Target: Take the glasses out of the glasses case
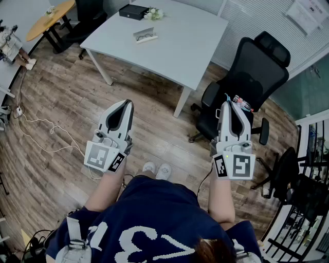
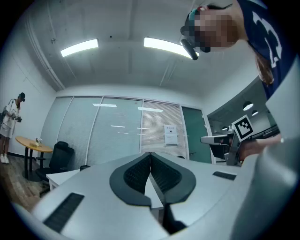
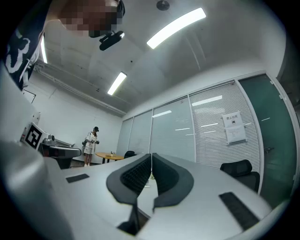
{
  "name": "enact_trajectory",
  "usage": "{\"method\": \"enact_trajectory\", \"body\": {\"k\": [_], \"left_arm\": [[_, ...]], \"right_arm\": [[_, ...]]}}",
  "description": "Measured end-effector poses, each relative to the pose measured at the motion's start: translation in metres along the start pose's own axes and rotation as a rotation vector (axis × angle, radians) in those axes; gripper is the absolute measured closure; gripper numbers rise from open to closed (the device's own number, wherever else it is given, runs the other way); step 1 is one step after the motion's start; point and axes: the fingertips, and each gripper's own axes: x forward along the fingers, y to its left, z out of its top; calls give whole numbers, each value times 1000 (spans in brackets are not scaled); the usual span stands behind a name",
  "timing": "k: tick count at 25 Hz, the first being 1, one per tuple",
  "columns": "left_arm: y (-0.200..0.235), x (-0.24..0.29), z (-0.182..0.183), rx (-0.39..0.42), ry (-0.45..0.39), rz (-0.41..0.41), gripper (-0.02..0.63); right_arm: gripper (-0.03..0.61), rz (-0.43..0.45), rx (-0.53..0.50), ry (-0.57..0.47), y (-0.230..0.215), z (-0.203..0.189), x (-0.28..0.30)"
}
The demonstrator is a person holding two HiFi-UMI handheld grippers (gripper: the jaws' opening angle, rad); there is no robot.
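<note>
Currently I hold both grippers out in front of me at about waist height, forearms stretched forward, each tipped slightly above level and aimed toward the white table (image 1: 169, 51). The left gripper (image 1: 125, 105) hangs over the wooden floor (image 1: 61, 102) short of the table's near edge. The right gripper (image 1: 230, 105) sits off the table's near right side, in front of a black office chair (image 1: 252, 77).

Seen from the left gripper view, its fingers (image 2: 136, 173) are pressed together at the tip with nothing between them. The right gripper view shows the same: fingers (image 3: 136, 176) closed tip to tip and empty.

The glasses case (image 1: 145, 35) lies on the table's far half, toward its left side, well apart from both pairs of fingers. Dark-rimmed glasses (image 1: 146, 36) seem to lie in it, though it is too small to be sure. A black box (image 1: 133, 11) and a small bunch of flowers (image 1: 154, 14) stand at the table's far edge, just beyond the case.
</note>
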Motion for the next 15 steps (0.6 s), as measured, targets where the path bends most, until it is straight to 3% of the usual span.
{"method": "enact_trajectory", "body": {"k": [8,15], "left_arm": [[-14,-1,4,21,-9,-4,599],[-22,2,5,35,-7,0,600]], "right_arm": [[552,14,13,-15,-2,4,-12],[551,43,96,-81,-11,11,-14]]}}
